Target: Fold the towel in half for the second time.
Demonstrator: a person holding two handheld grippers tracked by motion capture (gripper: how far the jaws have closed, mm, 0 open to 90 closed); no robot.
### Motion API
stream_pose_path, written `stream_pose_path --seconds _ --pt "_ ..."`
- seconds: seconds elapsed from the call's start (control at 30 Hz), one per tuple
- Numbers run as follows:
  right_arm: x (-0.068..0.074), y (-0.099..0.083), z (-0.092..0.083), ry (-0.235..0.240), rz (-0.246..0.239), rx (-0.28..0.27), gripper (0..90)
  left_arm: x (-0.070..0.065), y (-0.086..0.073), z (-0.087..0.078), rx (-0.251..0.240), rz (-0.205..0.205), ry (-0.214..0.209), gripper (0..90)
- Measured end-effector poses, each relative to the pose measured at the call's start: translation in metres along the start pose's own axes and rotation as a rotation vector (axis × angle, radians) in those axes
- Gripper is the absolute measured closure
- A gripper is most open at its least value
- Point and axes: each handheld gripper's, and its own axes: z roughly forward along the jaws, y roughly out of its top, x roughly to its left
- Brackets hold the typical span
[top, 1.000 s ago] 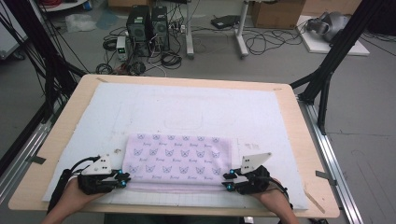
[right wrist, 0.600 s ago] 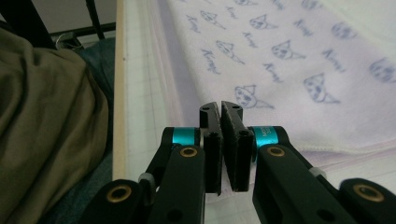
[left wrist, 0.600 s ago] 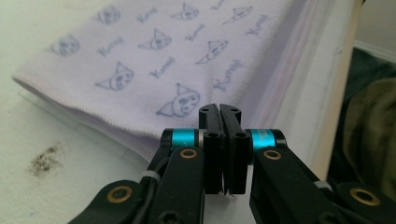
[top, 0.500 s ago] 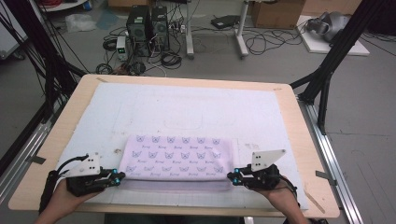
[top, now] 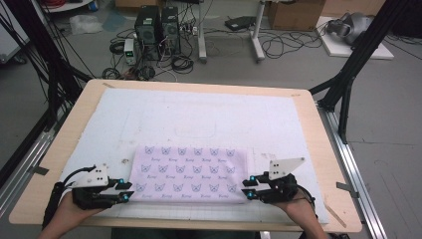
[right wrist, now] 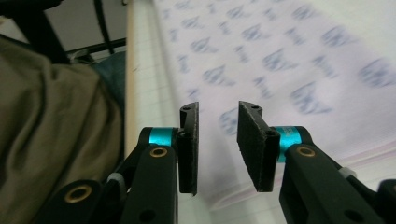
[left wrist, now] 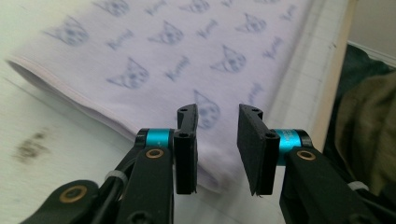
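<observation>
Since the earlier frame both hand-held grippers have let go, their jaws just opening.

High view: the folded lilac cat-print cloth (top: pixel 188 173) lies long axis left-right on the white-padded tabletop (top: pixel 298 124), between the left hand-held gripper (top: pixel 124 190) and the right hand-held gripper (top: pixel 247 187).

Left gripper view: the left hand-held gripper (left wrist: pixel 217 140) stands apart over the cloth's corner, unclamped.

Right gripper view: the right hand-held gripper (right wrist: pixel 218 140) likewise, equally near.

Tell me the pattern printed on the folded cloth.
Pale lilac folded cloth with rows of blue cat faces and small script words, best seen in the left gripper view.

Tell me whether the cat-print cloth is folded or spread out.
Folded. The cloth lies flat as a neat rectangle on the white mat, and the left gripper view shows doubled layers along its edge.
</observation>
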Motion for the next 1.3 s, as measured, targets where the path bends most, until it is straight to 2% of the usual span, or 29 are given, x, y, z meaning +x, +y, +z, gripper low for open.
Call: stream_pose_path --seconds 0.13,0.27,0.3,0.47,0.6,0.73,0.8,0.83,0.9,1.0,1.13,1.23,1.3 --pt "-0.015 0.007 0.002 -0.044 0.016 -0.009 65.8 0.013 0.009 0.002 -0.034 -0.012 0.028 65.3" --pt "-0.032 0.01 0.004 -0.091 0.029 -0.01 62.4 0.03 0.014 0.009 -0.049 -0.024 0.074 62.5" --pt "-0.036 0.011 0.005 -0.102 0.028 -0.006 61.8 0.035 0.015 0.013 -0.056 -0.04 0.081 62.1" --pt "-0.057 0.022 0.01 -0.143 0.027 -0.01 58.2 0.058 0.022 0.024 -0.059 -0.071 0.116 60.4" --pt "-0.079 0.028 0.017 -0.169 0.049 -0.005 56.1 0.077 0.03 0.031 -0.073 -0.101 0.124 59.5" --pt "-0.099 0.029 0.022 -0.181 0.074 0.014 52.8 0.094 0.035 0.044 -0.046 -0.132 0.144 55.8" --pt "-0.107 0.027 0.024 -0.175 0.094 0.008 51.1 0.1 0.034 0.049 -0.053 -0.153 0.152 55.0" --pt "-0.11 0.027 0.025 -0.173 0.097 0.018 50.6 0.103 0.032 0.051 -0.053 -0.16 0.158 54.6" --pt "-0.114 0.025 0.028 -0.177 0.101 0.015 50.5 0.11 0.027 0.056 -0.022 -0.191 0.159 53.3" --pt "-0.116 0.022 0.033 -0.169 0.107 0.051 50.4 0.115 0.023 0.061 0.009 -0.216 0.156 51.5" --pt "-0.116 0.017 0.042 -0.165 0.116 0.099 51.4 0.116 0.02 0.069 0.048 -0.23 0.144 50.1" --pt "-0.116 0.014 0.046 -0.163 0.131 0.139 51.9 0.116 0.02 0.07 0.041 -0.238 0.142 50.3" --pt "-0.115 0.013 0.047 -0.166 0.132 0.142 53.0 0.116 0.019 0.069 0.045 -0.235 0.139 50.7"
